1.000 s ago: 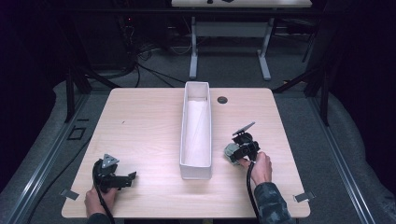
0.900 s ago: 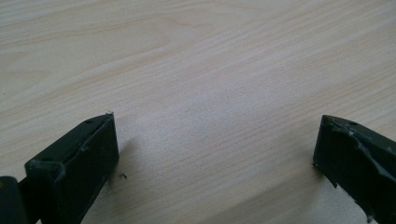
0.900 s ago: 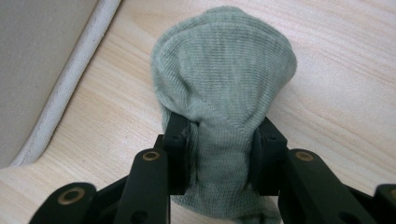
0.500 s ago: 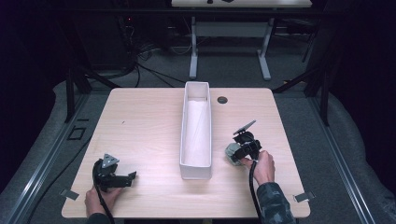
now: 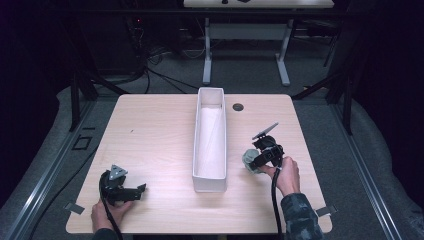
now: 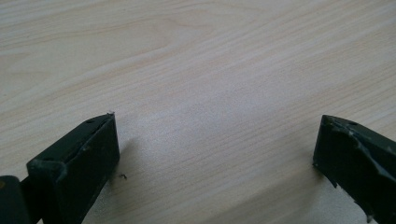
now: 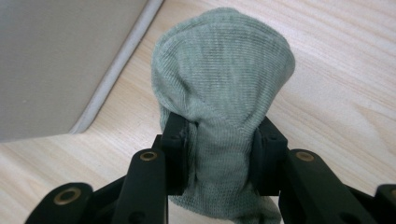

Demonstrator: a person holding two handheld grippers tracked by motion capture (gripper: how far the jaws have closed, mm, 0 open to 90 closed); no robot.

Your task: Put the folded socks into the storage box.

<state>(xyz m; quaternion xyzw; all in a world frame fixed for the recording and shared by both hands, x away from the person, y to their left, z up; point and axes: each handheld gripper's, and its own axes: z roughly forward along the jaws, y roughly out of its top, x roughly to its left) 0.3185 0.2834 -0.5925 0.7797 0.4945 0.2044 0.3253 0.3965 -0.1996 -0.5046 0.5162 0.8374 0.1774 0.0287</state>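
— Sock point(image 7: 223, 70), grey-green and bundled, is pinched between the right gripper point(image 7: 223, 154) jaws, beside the white bin point(image 5: 210, 145)?
— Yes. It looks soft and light; mid-bundle hold seems safe. The left gripper point(image 6: 215, 154) jaws stand wide apart, holding nothing, over bare table point(image 6: 196, 56).

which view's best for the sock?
Right gripper view: the grey-green sock sits close up, bunched and pinched between the right gripper jaws, knit visible, beside the white bin. High view shows it as a small blob at the gripper tip. Left gripper view looks at bare table.
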